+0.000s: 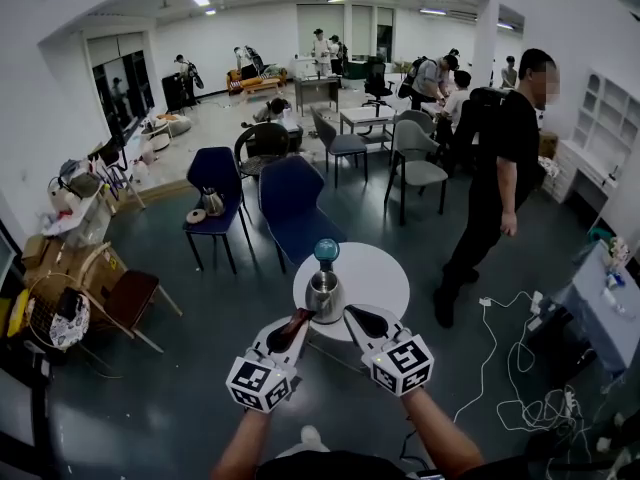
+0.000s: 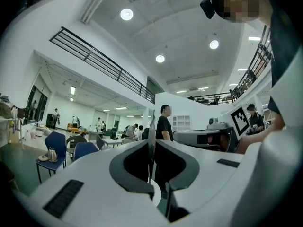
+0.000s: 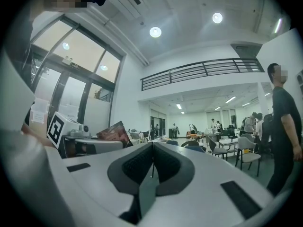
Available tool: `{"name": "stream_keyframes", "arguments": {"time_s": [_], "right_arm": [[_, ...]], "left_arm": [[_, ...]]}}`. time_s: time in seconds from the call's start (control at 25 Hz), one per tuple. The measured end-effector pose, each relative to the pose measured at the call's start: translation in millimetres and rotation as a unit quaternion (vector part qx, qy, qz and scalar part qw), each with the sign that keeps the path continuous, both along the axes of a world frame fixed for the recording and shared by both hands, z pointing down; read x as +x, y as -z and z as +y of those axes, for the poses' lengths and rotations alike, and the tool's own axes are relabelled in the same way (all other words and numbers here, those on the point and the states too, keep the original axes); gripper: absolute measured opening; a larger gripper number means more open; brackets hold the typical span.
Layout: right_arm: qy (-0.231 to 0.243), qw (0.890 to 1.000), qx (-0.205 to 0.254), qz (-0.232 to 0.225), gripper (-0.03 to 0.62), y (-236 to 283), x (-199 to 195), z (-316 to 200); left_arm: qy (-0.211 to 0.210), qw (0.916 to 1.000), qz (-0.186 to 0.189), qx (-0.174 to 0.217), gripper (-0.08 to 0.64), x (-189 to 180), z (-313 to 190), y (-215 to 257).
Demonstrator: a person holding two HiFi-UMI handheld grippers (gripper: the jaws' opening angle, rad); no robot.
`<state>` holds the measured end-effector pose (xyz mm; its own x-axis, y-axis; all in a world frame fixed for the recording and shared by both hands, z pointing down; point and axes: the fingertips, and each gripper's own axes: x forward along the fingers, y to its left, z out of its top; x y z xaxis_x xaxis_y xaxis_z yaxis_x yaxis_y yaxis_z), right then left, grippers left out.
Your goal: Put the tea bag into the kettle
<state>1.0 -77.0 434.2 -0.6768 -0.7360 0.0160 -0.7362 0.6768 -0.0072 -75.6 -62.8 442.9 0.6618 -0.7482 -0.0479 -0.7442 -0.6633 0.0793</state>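
**Left tongs** [image 1: 298, 321]: closed on the tea bag [image 1: 306, 314]. Reddish-brown flat packet, pinched at the tips and jutting toward the kettle. Seen edge-on in the left gripper view as a thin sheet [image 2: 151, 141] clamped between the pads. Seen flat-on in the right gripper view [image 3: 113, 132].

**Right tongs** [image 1: 356, 317]: closed, pads pressed together [image 3: 152, 148], nothing between them. Held just beside the left pair, near the kettle's base.

**Kettle** [image 1: 324, 294]: steel body, upright near the front edge of the round white counter [image 1: 380, 273]. Blue knob [image 1: 326, 250] on top. Lid apparently in place, though too small to be sure.

**Location of the tea bag:** in the air, just beside the kettle's lower left side. Not inside it, and contact with the body not determinable.

**Progress:** early to middle.
- Done: tea bag picked up and brought to the kettle.
- Left: kettle opened, probably by the free right tongs if the lid is indeed shut; packet raised above the rim; packet released inside.

**Caution:** packet held low against the body, so a lift needed before any drop.

**Surroundings:** chairs, other tables and several people well apart from the counter.
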Motion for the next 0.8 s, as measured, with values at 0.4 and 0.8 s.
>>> {"name": "stream_keyframes", "arguments": {"time_s": [0.4,0.8], "right_arm": [[-0.011,1.0,-0.006,0.002,0.017,-2,-15,-41],[-0.025,1.0,-0.005,0.018,0.017,3,-32,-74]], "left_arm": [[-0.002,0.9999,0.006,-0.013,0.032,-22,-41,-6],[-0.019,0.9996,0.015,-0.017,0.032,-32,-78,-3]]}}
